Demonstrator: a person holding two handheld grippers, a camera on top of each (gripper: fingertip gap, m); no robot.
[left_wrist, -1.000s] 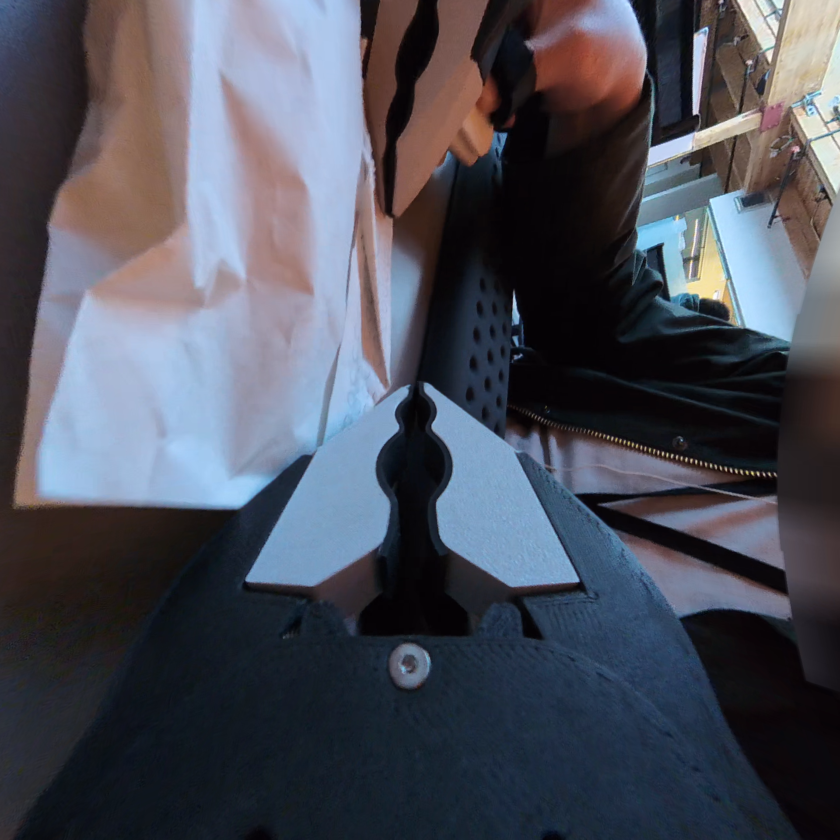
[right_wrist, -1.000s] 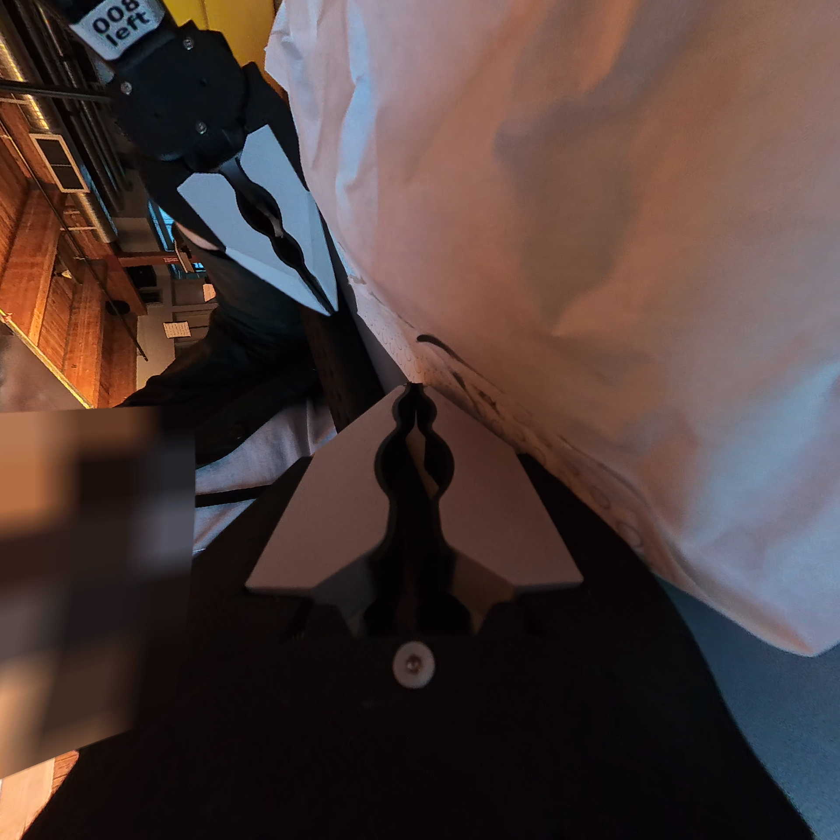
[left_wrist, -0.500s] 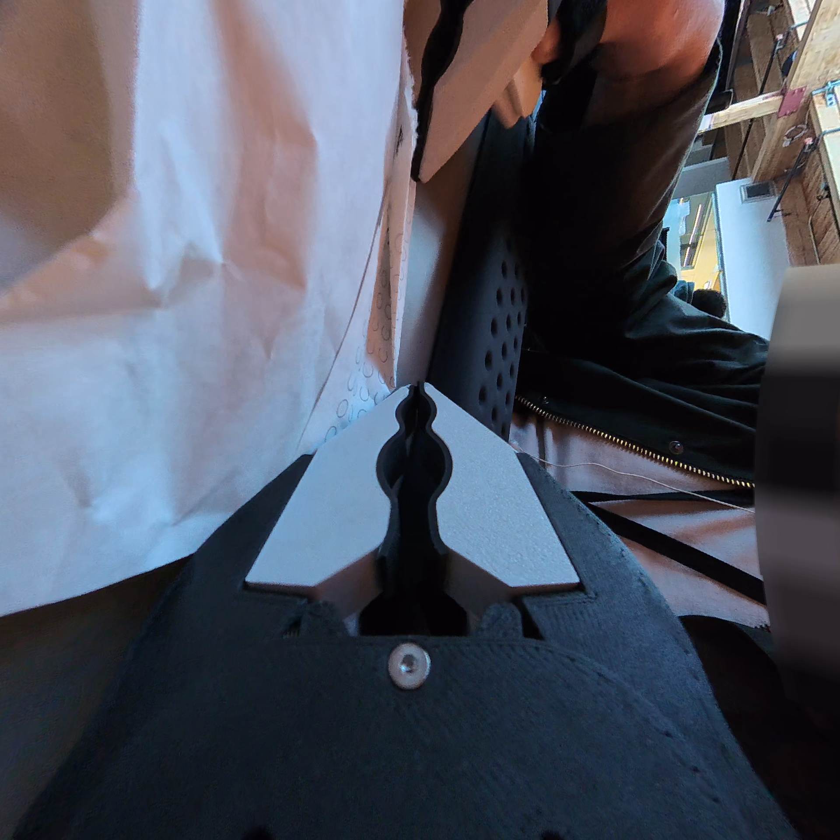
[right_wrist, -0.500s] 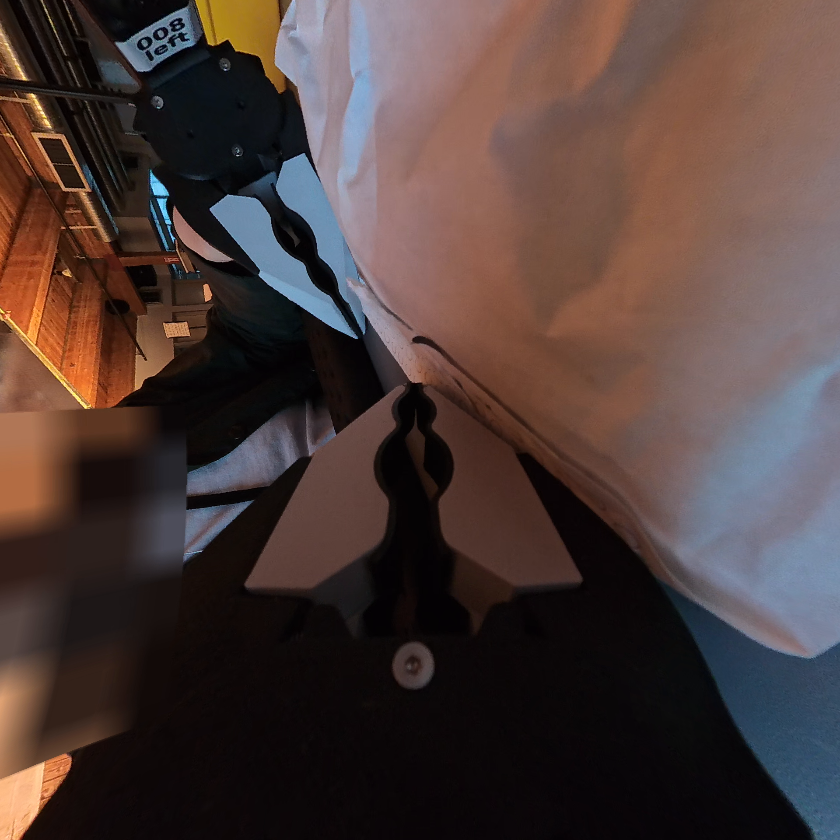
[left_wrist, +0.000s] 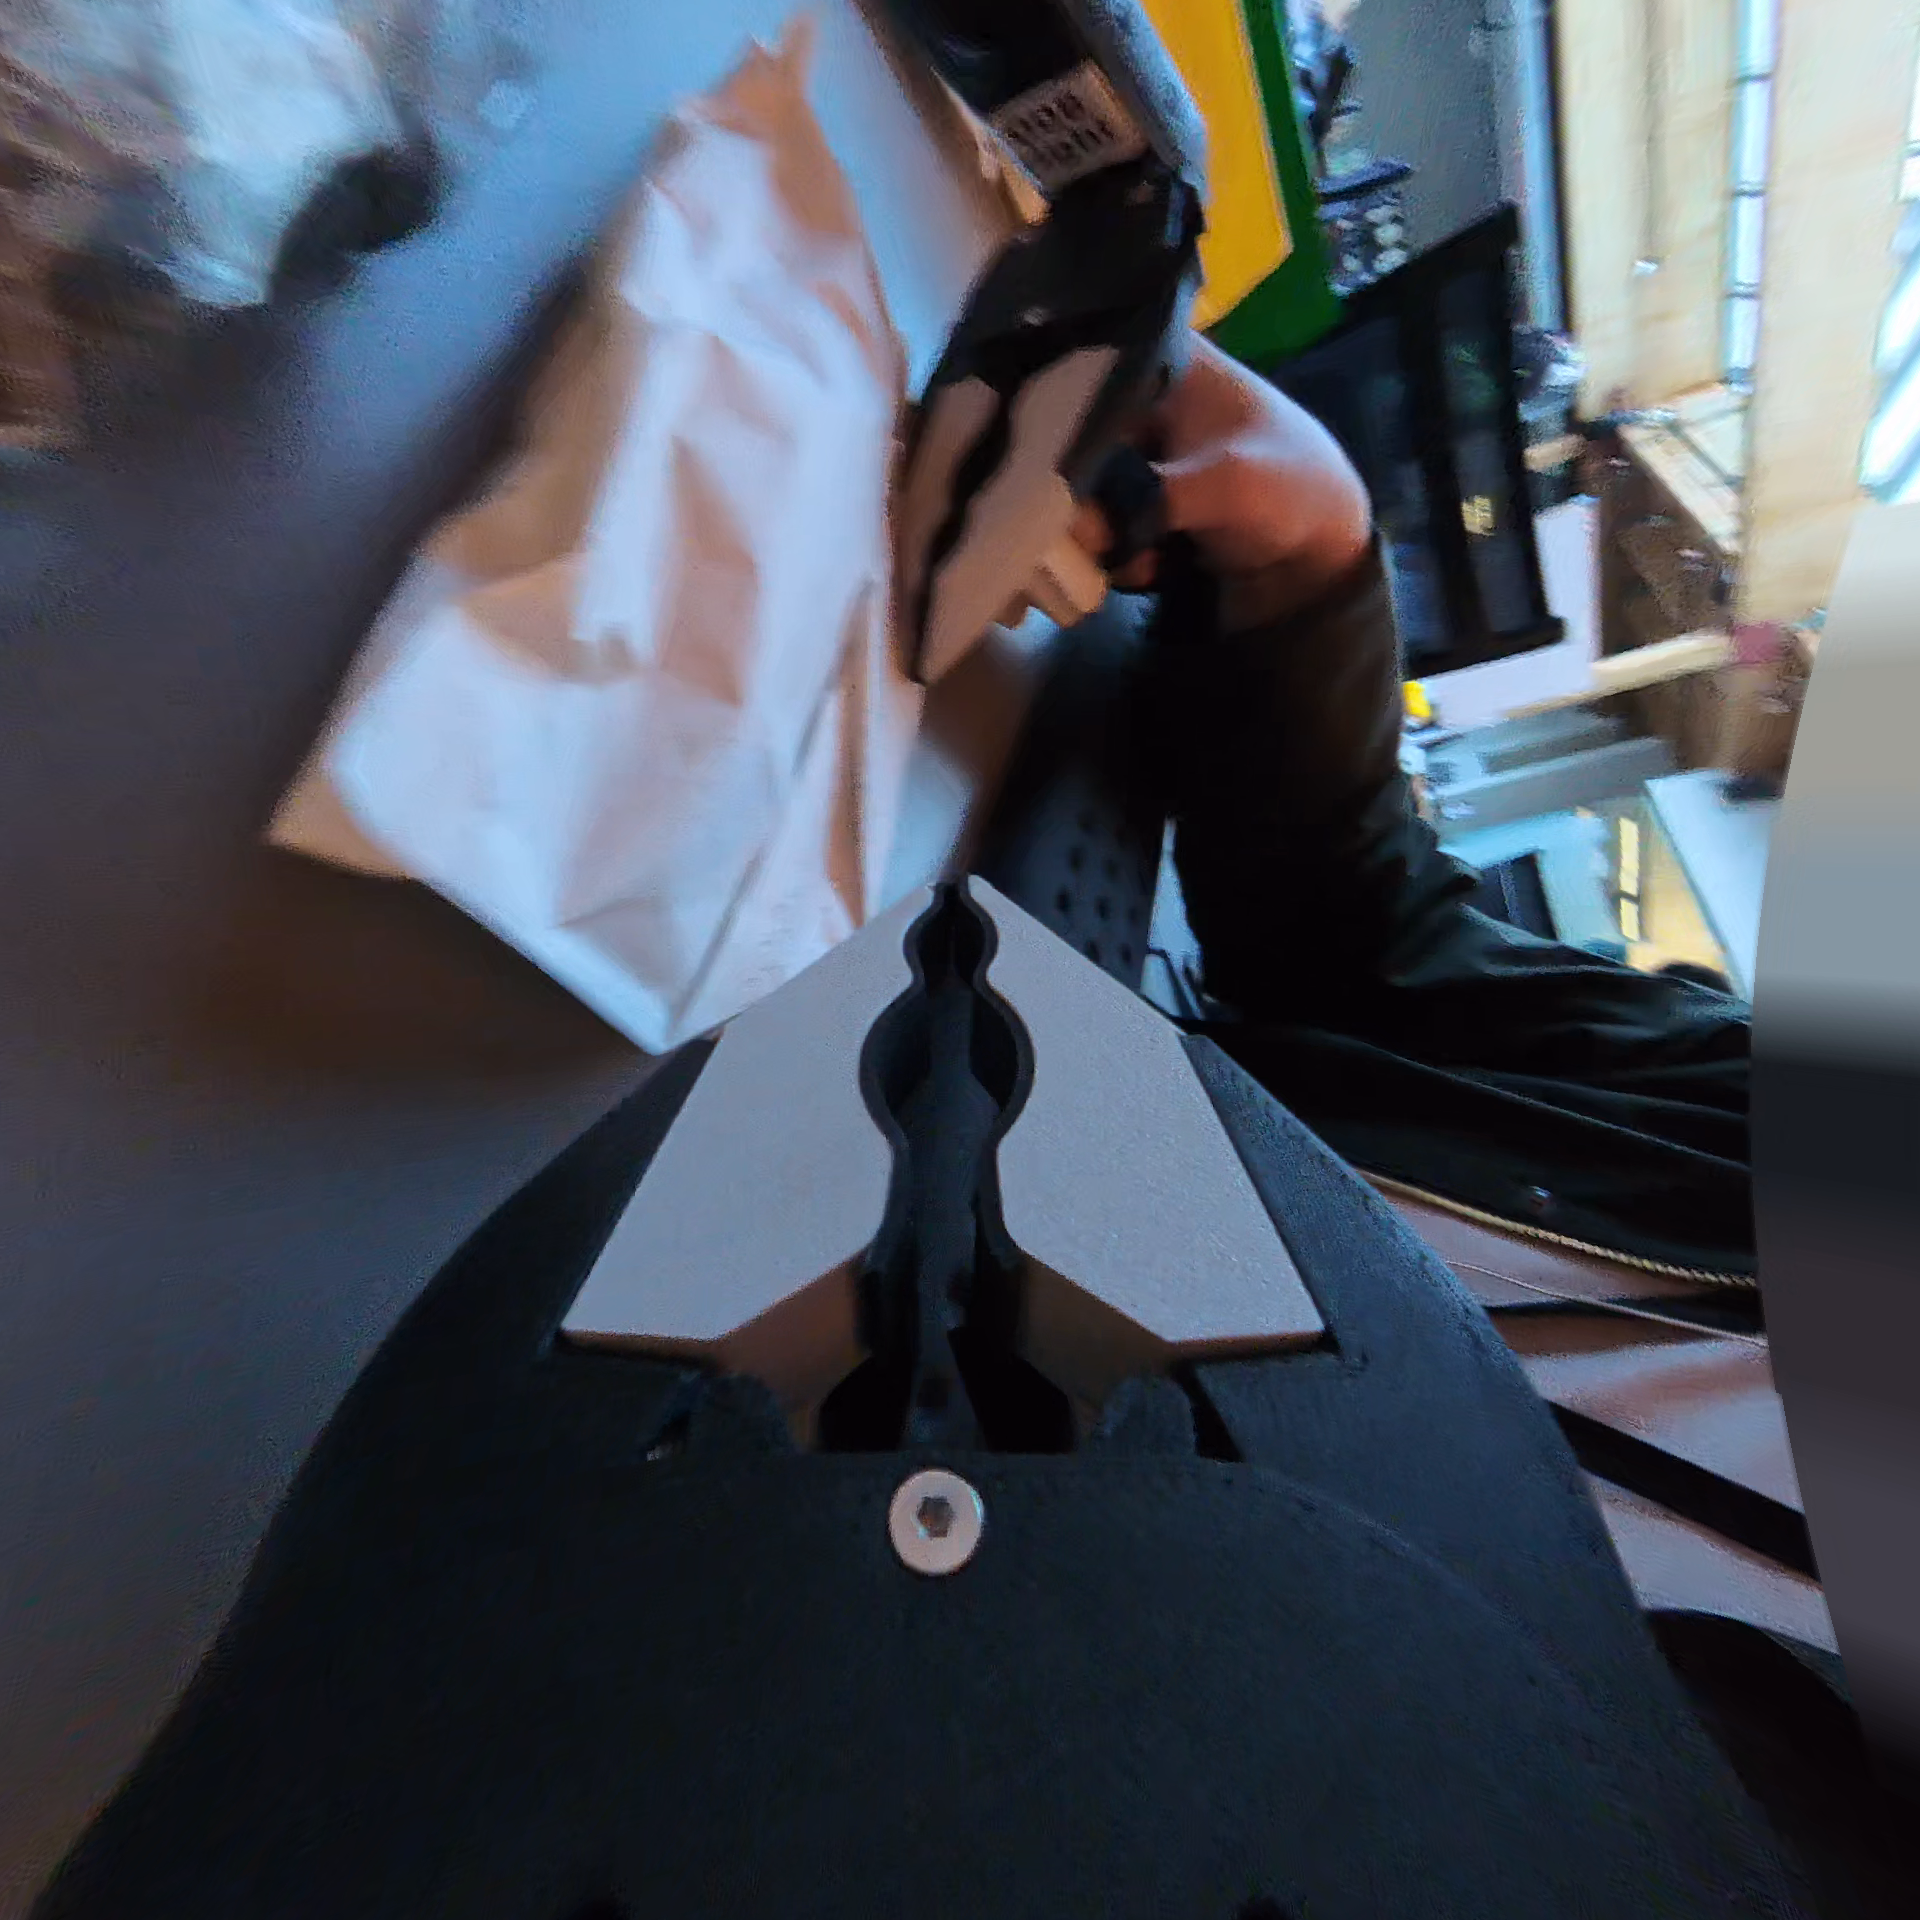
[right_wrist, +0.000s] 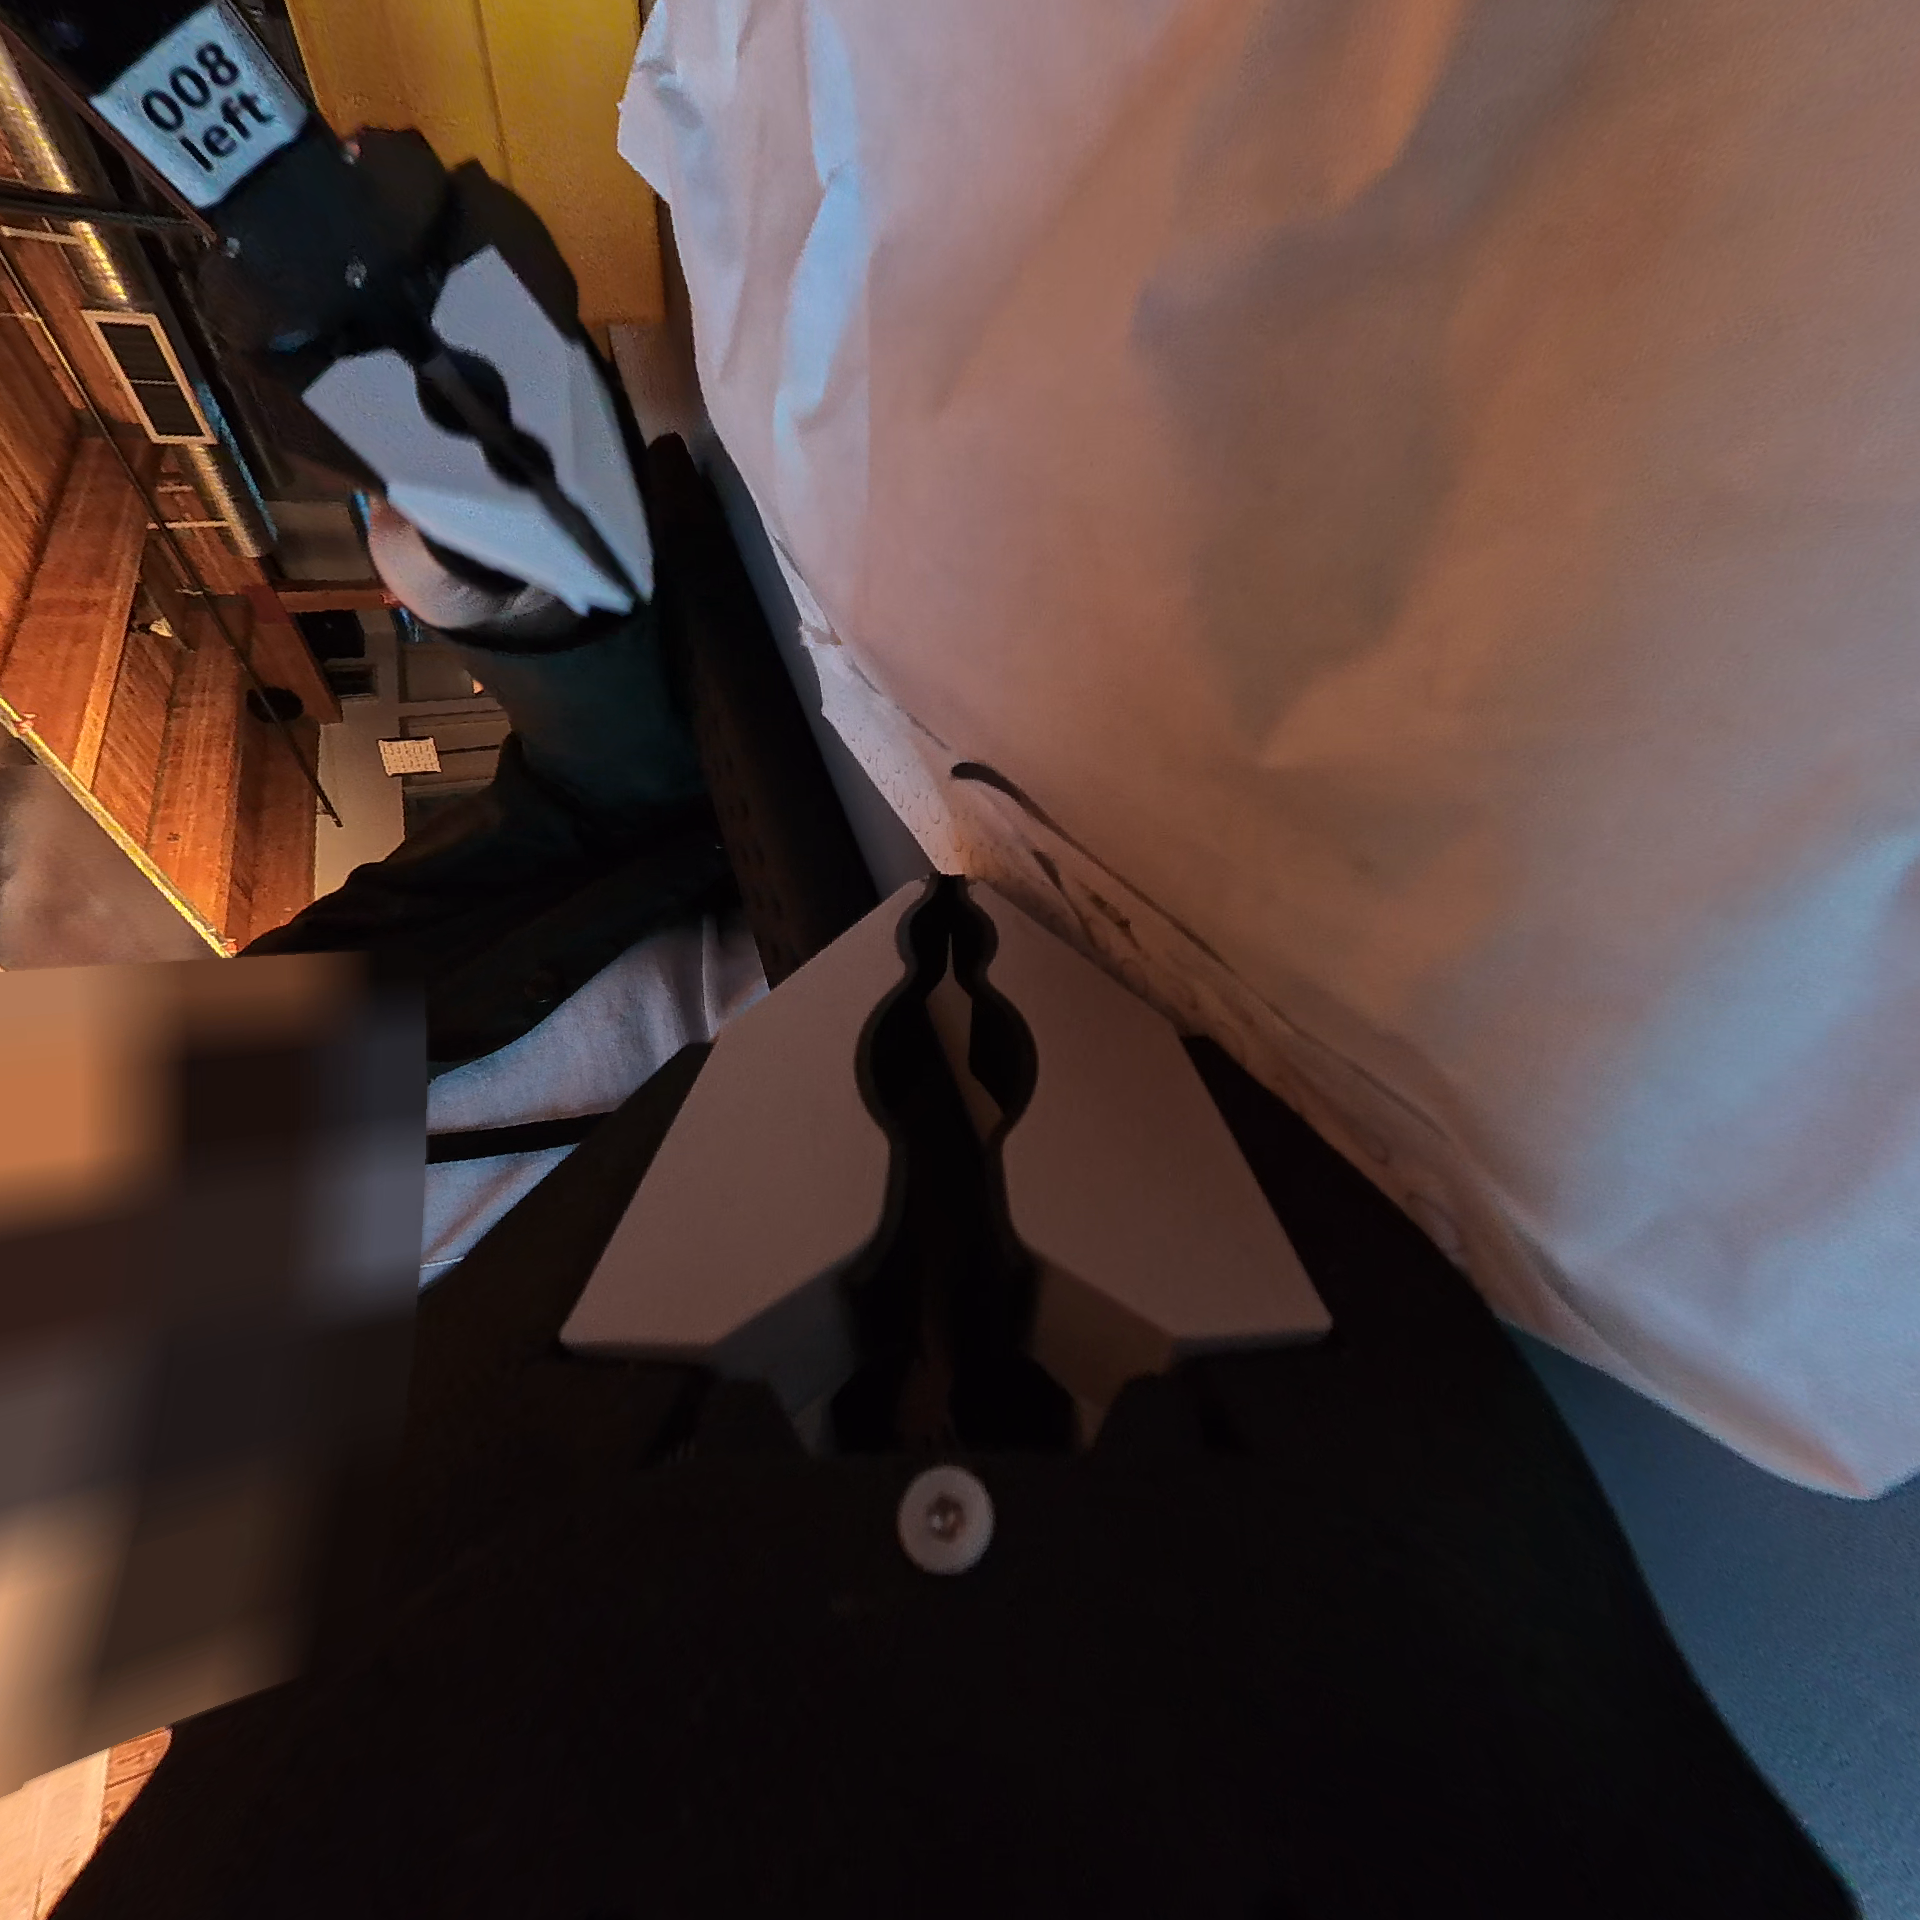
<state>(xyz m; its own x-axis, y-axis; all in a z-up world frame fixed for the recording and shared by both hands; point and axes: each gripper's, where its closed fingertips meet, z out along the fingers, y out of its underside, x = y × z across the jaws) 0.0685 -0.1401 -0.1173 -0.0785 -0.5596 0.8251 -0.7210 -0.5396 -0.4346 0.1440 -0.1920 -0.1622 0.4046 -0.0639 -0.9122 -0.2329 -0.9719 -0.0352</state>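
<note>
left gripper (left_wrist: 951, 904) closed, empty, just beside white bag (left_wrist: 623, 675) | right gripper (right_wrist: 948, 894) pinching bag edge | table (left_wrist: 187, 1091) under bag

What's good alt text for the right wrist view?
The right gripper, jaws shut, pinches the edge of a crumpled white paper bag filling the right side. The left gripper, also shut, hangs upper left, apart from the bag.

The paper bag (right_wrist: 1299, 520) is white with small printed circles. The left gripper (left_wrist: 951, 904) is black with grey fingers (left_wrist: 748, 1174). The wall (right_wrist: 540, 145) is yellow.
</note>
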